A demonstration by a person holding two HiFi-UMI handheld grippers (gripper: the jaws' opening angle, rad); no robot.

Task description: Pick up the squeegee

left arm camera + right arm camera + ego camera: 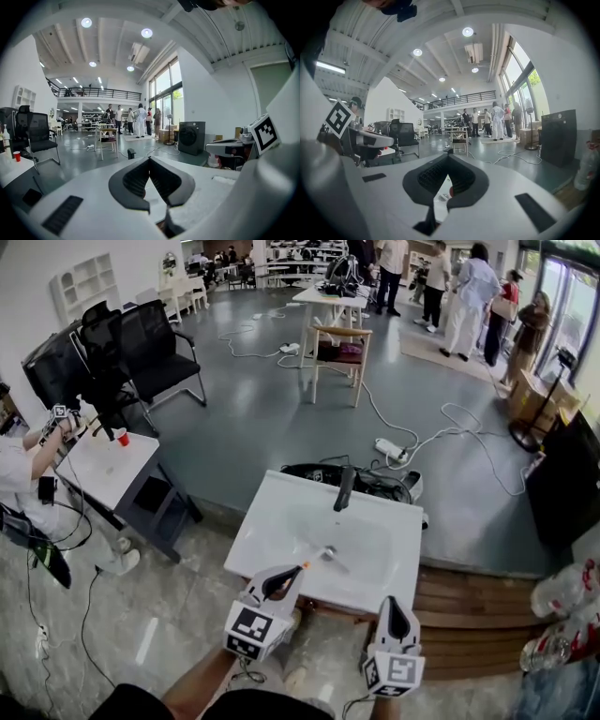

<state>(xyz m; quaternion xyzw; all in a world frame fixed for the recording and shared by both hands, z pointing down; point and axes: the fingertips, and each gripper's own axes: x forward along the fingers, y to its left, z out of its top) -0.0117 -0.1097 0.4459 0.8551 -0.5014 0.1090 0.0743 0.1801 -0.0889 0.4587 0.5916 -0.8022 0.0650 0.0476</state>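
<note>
Squeegee: a small pale thing point(327, 552) lying flat in the basin of the white counter point(272, 521), about mid-basin and on the near side of the dark faucet point(344, 489). It is too small in the head view to tell blade from handle.

Squeegee to left claw: the left claw point(298, 570) hangs over the counter's near edge and points into the basin. The squeegee lies just beyond its tip and a little to the right, close but apart.

Orange bit: a small orange spot point(307, 565) sits right at the left claw's tip. Whether it belongs to the squeegee, or touches the claw, cannot be told.

Squeegee to right claw: the right claw point(390, 602) is at the counter's near right edge. The squeegee lies ahead of it and off to the left, farther away than from the left claw.

Left claw, state: in the left gripper view the left claw point(149, 160) has its jaws pressed together at the tips, with nothing between them and only white counter showing through the slit below.

Right claw, state: in the right gripper view the right claw point(448, 158) has its jaws meeting at the tips and pinches nothing. A bit of white and a red-orange speck show through the gap beneath.
</note>
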